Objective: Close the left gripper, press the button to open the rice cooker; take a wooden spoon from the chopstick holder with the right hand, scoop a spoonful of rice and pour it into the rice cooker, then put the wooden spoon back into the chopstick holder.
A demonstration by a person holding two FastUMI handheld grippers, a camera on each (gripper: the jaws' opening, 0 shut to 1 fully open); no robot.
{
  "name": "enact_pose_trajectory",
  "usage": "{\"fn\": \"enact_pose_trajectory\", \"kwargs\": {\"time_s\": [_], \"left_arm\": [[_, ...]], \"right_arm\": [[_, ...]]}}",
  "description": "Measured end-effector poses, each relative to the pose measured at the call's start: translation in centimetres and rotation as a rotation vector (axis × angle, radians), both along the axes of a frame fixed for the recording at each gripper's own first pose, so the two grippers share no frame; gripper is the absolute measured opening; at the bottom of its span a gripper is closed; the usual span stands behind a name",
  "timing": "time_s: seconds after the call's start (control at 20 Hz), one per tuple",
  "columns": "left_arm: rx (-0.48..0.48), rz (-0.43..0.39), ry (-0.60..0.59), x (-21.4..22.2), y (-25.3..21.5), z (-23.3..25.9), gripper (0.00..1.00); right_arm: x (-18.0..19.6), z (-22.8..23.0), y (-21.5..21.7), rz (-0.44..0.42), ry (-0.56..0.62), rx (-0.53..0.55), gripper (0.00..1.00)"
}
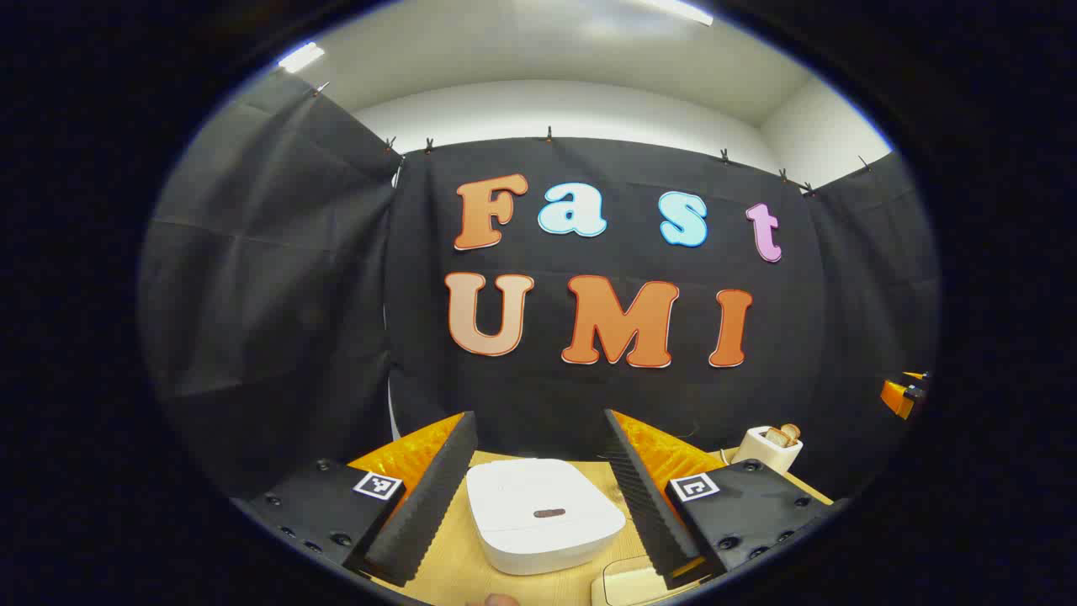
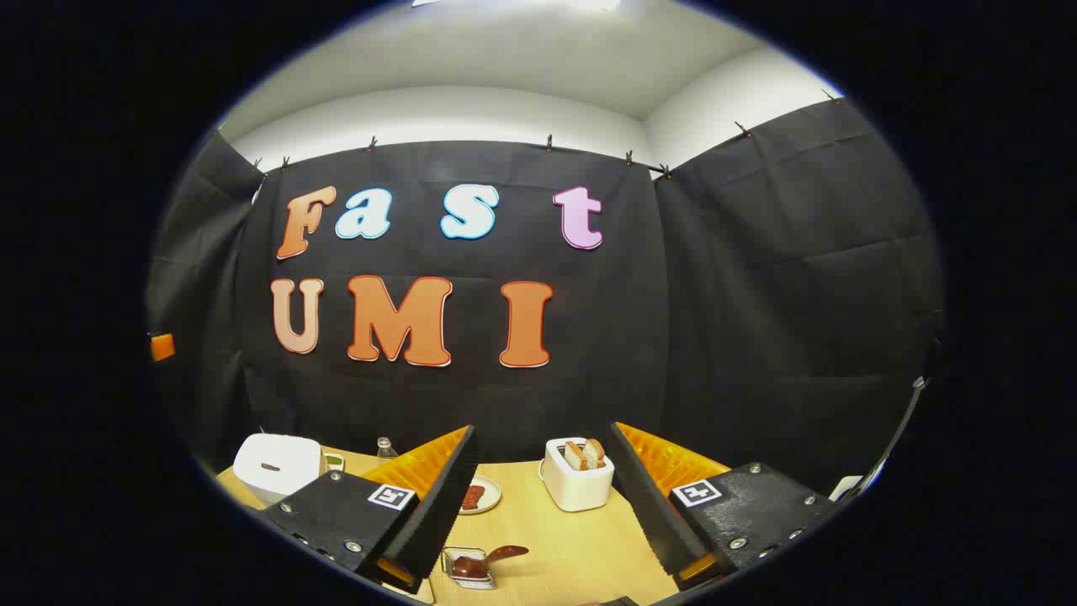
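1. Left gripper (image 1: 540, 438): its two fingers spread wide at the bottom of the left gripper view, gripping nothing.
2. Rice cooker (image 1: 543, 513): white, lid closed, standing on the wooden table (image 1: 454, 564) between the spread fingers and apart from both.
3. Toaster (image 1: 766, 448): white, with bread in its slots, at the back right of the table.
4. Right gripper (image 2: 543, 442): fingers likewise wide apart in the right gripper view, holding nothing.
5. Wooden spoon (image 2: 488, 557): dark, lying tilted in a small clear holder (image 2: 467, 566) near the lower edge, between the fingers.
6. Small plate (image 2: 478, 495): bears a reddish item, just beside the left finger; a bottle stands farther back.
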State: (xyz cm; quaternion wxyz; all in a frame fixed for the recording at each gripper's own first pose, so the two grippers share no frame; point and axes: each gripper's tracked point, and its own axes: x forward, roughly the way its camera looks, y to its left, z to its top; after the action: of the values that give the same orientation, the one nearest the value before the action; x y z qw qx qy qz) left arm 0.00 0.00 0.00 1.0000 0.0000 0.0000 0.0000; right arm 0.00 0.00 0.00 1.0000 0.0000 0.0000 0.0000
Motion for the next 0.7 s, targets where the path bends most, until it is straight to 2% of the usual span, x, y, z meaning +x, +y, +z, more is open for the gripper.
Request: {"fn": "enact_pose_trajectory", "kwargs": {"time_s": [0.05,0.1,0.15,0.25,0.3,0.35,0.4,0.65,0.7], "left_arm": [[-0.007,-0.005,-0.002,0.3,0.0,0.2,1.0],[-0.016,-0.003,-0.003,0.6,0.1,0.1,1.0],[-0.032,-0.001,0.0,0.8,0.0,0.0,0.97],[-0.059,-0.016,0.012,0.8,-1.0,-0.6,1.0],[-0.069,-0.02,0.012,0.7,-1.2,-0.8,1.0],[-0.075,-0.024,0.012,0.5,-1.3,-0.7,1.0],[-0.076,-0.025,0.015,0.3,-1.2,-0.9,1.0],[-0.078,0.066,-0.041,-0.5,1.5,0.8,0.97],[-0.073,0.073,-0.047,-0.9,1.7,0.8,1.0]], "right_arm": [[-0.1,-0.3,0.3,0.003,0.022,0.005,1.0],[-0.3,-0.2,0.9,0.015,0.027,0.008,0.96],[-0.4,0.4,1.1,0.022,0.01,0.004,0.96],[-0.2,1.4,-0.1,-0.005,-0.025,-0.027,0.96],[-0.1,1.4,-0.6,-0.023,-0.022,-0.042,1.0],[-0.1,1.5,-0.9,-0.028,-0.015,-0.044,0.95],[-0.3,1.7,-0.6,-0.025,-0.011,-0.039,0.96],[0.0,1.7,-0.9,-0.023,-0.002,-0.046,0.96],[0.0,1.9,-1.2,-0.028,-0.006,-0.058,0.95]]}}
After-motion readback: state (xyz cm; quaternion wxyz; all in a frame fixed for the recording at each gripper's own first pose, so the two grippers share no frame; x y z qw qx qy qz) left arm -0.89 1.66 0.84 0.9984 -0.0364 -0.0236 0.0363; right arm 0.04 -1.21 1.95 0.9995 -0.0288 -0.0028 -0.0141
